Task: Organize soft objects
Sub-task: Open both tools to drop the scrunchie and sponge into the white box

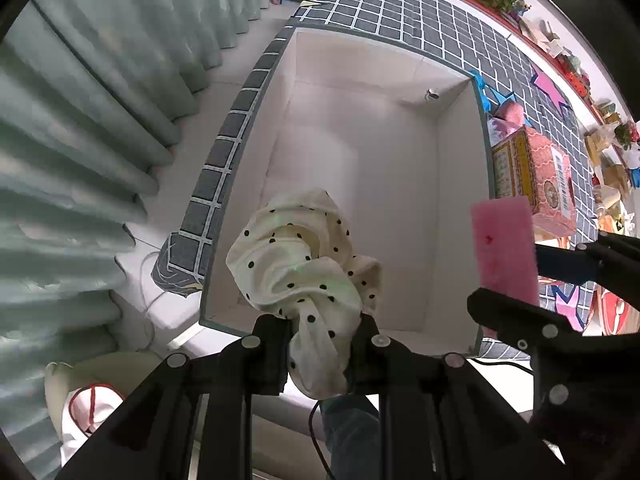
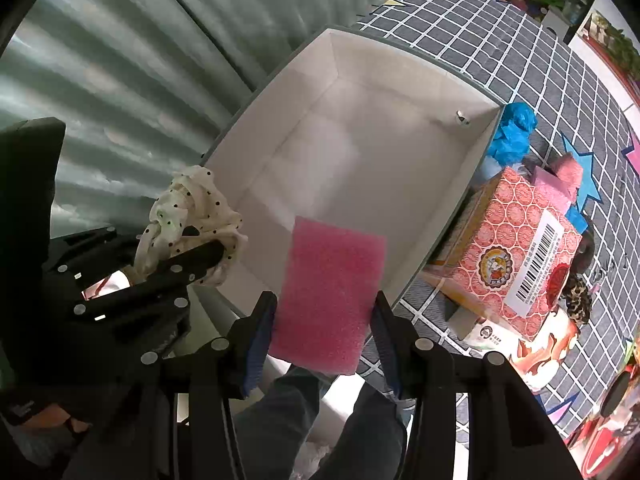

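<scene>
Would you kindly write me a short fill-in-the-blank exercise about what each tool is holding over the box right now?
1. The left tool is shut on a cream cloth patterned with black ____.
2. The right tool grips a flat foam sponge whose colour is ____.
3. The white-lined box below both tools stands on a grey cloth with a ____ grid.
4. The patterned carton beside the box bears a printed ____ on a white label.

Missing words: dots; pink; white; barcode
</scene>
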A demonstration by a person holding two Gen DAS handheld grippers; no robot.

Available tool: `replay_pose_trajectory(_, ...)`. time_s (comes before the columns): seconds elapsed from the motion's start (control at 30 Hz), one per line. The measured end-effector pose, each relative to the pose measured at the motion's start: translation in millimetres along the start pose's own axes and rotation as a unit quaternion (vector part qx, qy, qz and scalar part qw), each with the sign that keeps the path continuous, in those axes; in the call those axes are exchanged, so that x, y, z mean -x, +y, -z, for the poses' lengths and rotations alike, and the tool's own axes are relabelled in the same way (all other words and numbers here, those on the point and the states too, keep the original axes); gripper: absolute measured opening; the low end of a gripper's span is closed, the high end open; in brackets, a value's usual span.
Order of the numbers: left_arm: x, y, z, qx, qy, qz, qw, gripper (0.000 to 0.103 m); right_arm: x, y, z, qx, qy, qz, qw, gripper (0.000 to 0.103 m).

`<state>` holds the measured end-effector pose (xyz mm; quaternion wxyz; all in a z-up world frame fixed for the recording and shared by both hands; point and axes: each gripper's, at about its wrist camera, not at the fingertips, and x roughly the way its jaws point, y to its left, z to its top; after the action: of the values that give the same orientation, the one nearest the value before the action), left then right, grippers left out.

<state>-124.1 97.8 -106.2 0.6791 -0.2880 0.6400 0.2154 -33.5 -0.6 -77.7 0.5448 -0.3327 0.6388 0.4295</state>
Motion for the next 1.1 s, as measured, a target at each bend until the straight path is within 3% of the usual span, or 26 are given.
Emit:
replay_pose_trajectory(1.0,-8,-6,3,-0.007,0.013,-0.016,0.9998,0.022,-5,2,-4,-0.003,0.003,-0.017,1.000,0.049)
replay_pose_trajectory(1.1,-7,-6,3,-0.009,0.004,-0.018,0.9998,0.032,-5,2,-6,-0.003,0.001,-0.021,1.000,0.049)
